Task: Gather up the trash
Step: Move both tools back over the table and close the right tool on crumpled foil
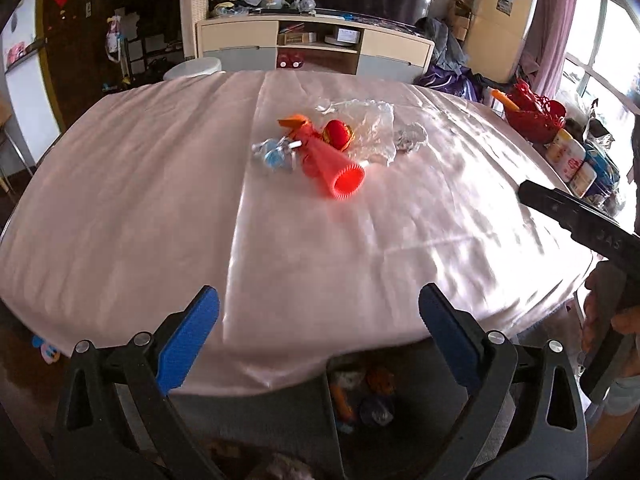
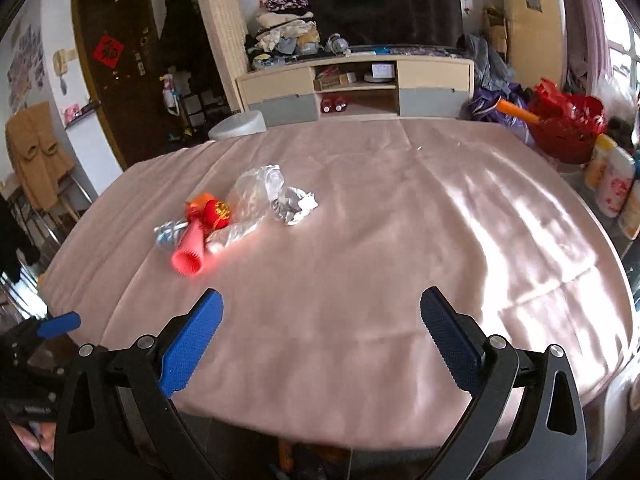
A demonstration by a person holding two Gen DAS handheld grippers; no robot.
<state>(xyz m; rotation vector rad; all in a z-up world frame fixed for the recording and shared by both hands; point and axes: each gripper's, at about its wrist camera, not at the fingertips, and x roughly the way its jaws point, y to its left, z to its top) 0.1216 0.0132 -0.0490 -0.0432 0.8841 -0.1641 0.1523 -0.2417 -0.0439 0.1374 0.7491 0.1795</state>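
A small heap of trash lies mid-table on the pink cloth (image 1: 120, 208): a red ribbed plastic cone (image 1: 334, 170) (image 2: 189, 250), a round red and gold wrapper (image 1: 339, 133) (image 2: 216, 213), clear crumpled plastic film (image 1: 370, 128) (image 2: 256, 188), a silver foil ball (image 1: 408, 138) (image 2: 294, 204) and a blue and silver wrapper (image 1: 272, 152) (image 2: 168, 232). My left gripper (image 1: 318, 300) is open over the near table edge, nothing between its blue pads. My right gripper (image 2: 322, 304) is open too, empty, well short of the heap.
Below the near table edge a dark bin (image 1: 328, 412) holds several coloured scraps. A red basket (image 2: 568, 132) and bottles (image 2: 614, 184) crowd the table's right side. A TV cabinet (image 2: 356, 88) stands behind the table. A hand (image 1: 624, 320) holds the right gripper's handle.
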